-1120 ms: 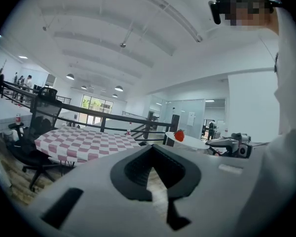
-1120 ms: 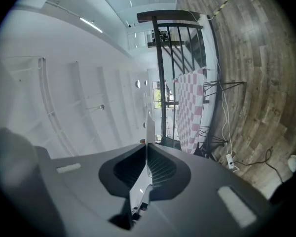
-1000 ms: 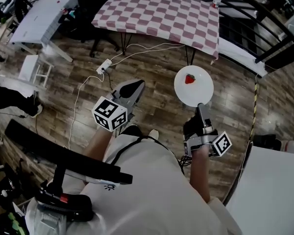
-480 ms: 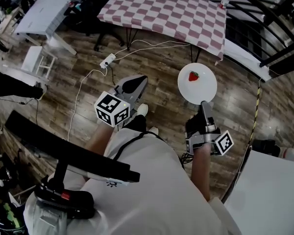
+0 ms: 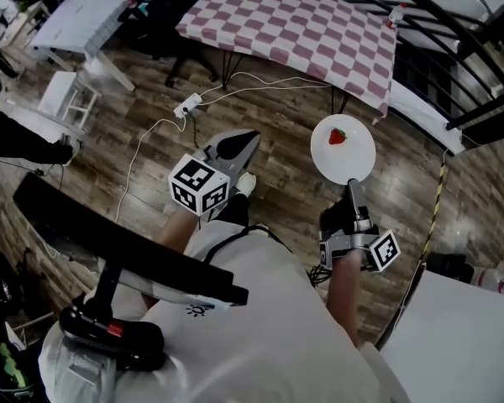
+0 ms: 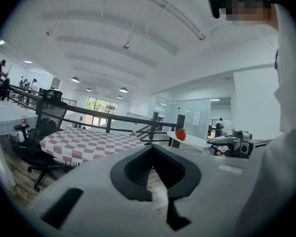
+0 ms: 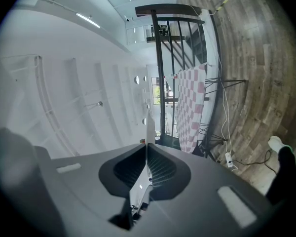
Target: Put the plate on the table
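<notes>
Plainly the plate point(image 5: 343, 149) is a thin, round, glossy white disc, stiff and probably light but slick and breakable. It is held out level over the plank floor point(image 5: 273, 112), well short of the checked-cloth desk point(image 5: 294, 23), and the loose strawberry point(image 5: 338, 136) on it would likely roll at any tilt. The right tongs point(image 5: 350, 183) are clenched on its near rim, the sensible place to hold it, while the left tongs point(image 5: 239, 145) are closed on nothing.

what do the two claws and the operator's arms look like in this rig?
The left claw and right claw are grey tapered shells with dark ribbed pads inside. Each carries a white cube printed with black square markers: left cube, right cube. The person wears a white short-sleeved shirt.
</notes>
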A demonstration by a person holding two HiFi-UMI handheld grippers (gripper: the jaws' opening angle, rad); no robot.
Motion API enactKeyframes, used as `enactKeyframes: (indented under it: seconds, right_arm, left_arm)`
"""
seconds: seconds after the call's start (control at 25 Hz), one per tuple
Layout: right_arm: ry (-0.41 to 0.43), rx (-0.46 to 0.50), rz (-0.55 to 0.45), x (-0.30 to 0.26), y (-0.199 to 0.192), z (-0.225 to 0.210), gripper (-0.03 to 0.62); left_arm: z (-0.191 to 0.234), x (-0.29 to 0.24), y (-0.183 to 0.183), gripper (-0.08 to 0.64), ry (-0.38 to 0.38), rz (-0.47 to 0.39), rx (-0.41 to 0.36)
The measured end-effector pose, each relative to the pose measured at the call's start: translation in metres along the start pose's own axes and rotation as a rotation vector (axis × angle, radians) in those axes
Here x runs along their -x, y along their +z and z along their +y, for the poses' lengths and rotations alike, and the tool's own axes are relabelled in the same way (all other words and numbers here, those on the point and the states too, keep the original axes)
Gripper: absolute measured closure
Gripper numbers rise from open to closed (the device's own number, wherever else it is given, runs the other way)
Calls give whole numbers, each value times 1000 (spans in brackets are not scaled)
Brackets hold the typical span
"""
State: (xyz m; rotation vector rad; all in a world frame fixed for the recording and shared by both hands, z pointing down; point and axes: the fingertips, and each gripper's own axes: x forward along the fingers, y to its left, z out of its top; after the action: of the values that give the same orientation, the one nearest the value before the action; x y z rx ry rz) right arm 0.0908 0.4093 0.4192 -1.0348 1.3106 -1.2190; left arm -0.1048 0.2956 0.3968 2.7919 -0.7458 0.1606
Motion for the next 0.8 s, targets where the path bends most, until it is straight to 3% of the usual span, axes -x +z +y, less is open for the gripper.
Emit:
enactKeyframes:
  seconds: [0.8]
  right_arm:
    - [-12, -4, -22, -122, 36, -6, 572]
  left_arm:
    - [92, -93, 41, 555, -43, 12, 7]
